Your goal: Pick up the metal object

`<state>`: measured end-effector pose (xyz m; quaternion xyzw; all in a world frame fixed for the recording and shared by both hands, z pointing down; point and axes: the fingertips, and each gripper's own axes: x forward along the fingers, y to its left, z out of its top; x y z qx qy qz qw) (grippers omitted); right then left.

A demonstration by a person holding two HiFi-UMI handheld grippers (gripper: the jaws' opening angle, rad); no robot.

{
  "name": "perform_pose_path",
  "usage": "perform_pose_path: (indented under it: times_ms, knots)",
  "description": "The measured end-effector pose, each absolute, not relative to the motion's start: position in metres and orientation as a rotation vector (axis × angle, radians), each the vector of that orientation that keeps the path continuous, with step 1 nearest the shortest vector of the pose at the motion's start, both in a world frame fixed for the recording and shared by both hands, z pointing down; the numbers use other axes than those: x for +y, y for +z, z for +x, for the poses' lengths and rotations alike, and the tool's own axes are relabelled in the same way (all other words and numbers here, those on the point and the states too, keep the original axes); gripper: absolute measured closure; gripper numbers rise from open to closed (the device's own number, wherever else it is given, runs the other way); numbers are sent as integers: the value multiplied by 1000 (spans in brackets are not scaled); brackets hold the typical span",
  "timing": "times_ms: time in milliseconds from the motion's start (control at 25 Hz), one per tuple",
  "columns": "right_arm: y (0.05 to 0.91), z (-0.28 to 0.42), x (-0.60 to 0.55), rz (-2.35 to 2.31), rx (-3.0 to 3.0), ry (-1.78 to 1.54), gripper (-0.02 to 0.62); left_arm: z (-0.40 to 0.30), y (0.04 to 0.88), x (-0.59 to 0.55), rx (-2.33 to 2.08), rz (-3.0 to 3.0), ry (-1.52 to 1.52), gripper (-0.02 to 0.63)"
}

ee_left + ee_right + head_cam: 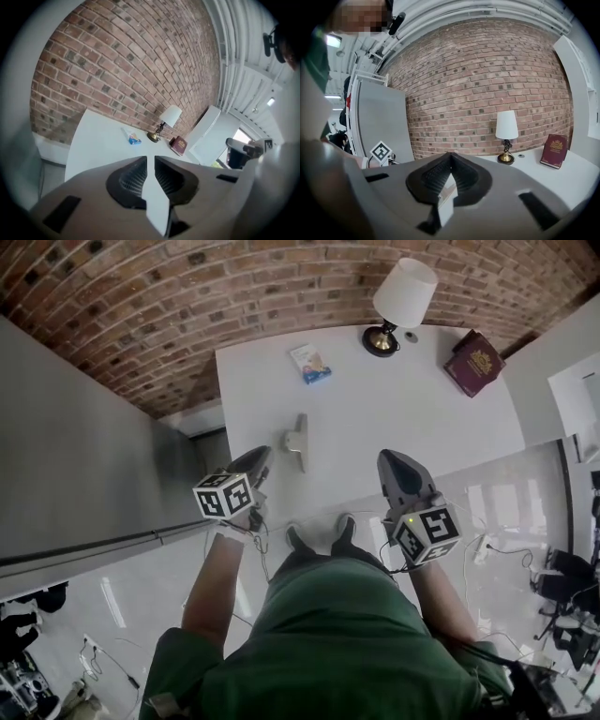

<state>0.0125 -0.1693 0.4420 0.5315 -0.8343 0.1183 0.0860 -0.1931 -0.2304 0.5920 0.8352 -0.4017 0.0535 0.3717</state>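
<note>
The metal object (297, 440), a small grey hinge-like piece, lies on the white table (375, 418) near its front left. My left gripper (261, 459) hovers just left of and nearer than it, not touching it. In the left gripper view my left gripper (150, 158) shows a narrow slit between its jaws with nothing in it; the metal object is hidden there. My right gripper (394, 461) hangs over the table's front edge, to the right of the object. In the right gripper view my right gripper (450, 154) has its tips meeting and holds nothing.
A lamp (401, 298) with a white shade and brass base stands at the table's back. A dark red book (473, 362) lies at the back right, a small blue packet (310, 363) at the back middle. A brick wall runs behind; a grey cabinet (84, 446) stands left.
</note>
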Motion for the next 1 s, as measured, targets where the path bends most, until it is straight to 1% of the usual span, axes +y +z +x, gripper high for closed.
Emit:
perform_pose_path:
  times_ms: [80,160,320,480,1000]
  knots:
    - [436,15,-175,1583,-2507,339,592,-190,600,-235,-1021,2116,178,562]
    - [433,17,-178,1580,-2520,331,592,-186,613,-240,-1002,2079,213,517]
    - [430,25,-181,1580,-2519,328,592,-169,650,-241,-862,1917,193,485]
    - [434,35,-181,1597,-2506,357,592,-168,678,-255,-806,1768,171,485]
    - [453,88,-172,1742,-2422,477,592,-138,736,-276,-785,1718,401,482]
